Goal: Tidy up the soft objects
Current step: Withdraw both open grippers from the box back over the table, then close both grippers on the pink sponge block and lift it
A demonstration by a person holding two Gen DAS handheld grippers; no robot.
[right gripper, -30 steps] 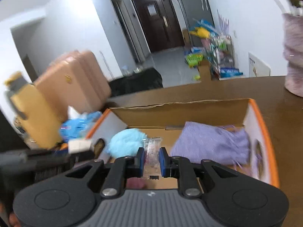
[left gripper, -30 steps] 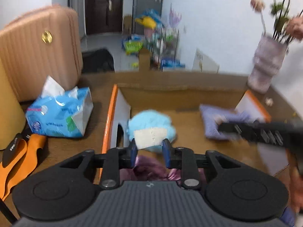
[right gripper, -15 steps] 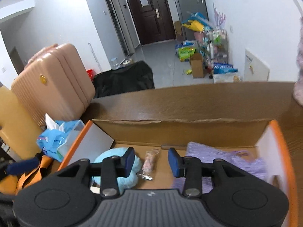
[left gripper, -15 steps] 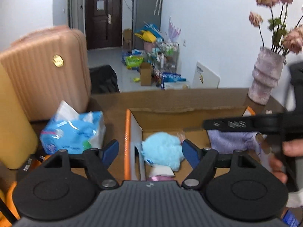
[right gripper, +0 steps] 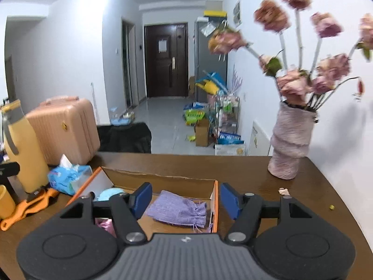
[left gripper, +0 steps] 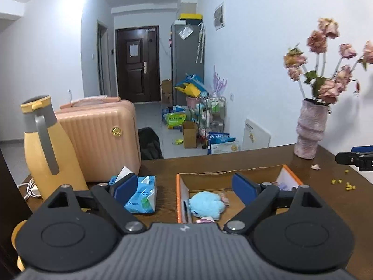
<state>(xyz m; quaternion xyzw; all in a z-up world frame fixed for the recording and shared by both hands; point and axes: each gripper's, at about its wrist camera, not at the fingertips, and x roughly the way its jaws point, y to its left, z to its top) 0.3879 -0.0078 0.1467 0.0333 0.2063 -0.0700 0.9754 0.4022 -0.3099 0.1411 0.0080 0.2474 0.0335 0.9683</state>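
Lying in the open cardboard box [left gripper: 254, 177], low in the centre of the left wrist frame, is a fluffy light-blue plush [left gripper: 206, 206], with a small clear wrapped packet [left gripper: 224, 199] just beside it on its right and a bit of pink satin fabric [left gripper: 205, 221] showing at its lower edge. In the right wrist frame a lilac drawstring pouch [right gripper: 178, 208] is lying flat on the box floor, lower centre, close to the orange-edged right wall.

The left gripper [left gripper: 184, 186] is hanging over the box's left wall with jaws spread wide; they have just been opening, and nothing is sitting between the blue pads. The right gripper [right gripper: 185, 199] is hovering above the pouch, jaws likewise apart and just been opening, pads touching nothing.

Outward from the box, all on the dark wooden table [right gripper: 233, 168]:
- blue tissue pack [left gripper: 142, 194], left of the box, partly behind the left gripper's left finger;
- yellow thermos jug [left gripper: 47, 149] with grey handle, far left, standing upright;
- pink ribbed suitcase [left gripper: 100, 137] behind the jug and tissues;
- orange strap-like item [right gripper: 28, 206], lower left of the right wrist frame; its kind I cannot tell;
- textured pink vase [right gripper: 290, 141] holding dried pink roses [right gripper: 303, 46], right side, well apart from the box, with fallen petals and crumbs scattered on the table near it.

Background, centre of both frames: a dark door [left gripper: 137, 64] is closing off a tiled hallway, with a grey cabinet [left gripper: 187, 58] and cluttered bags to its right.
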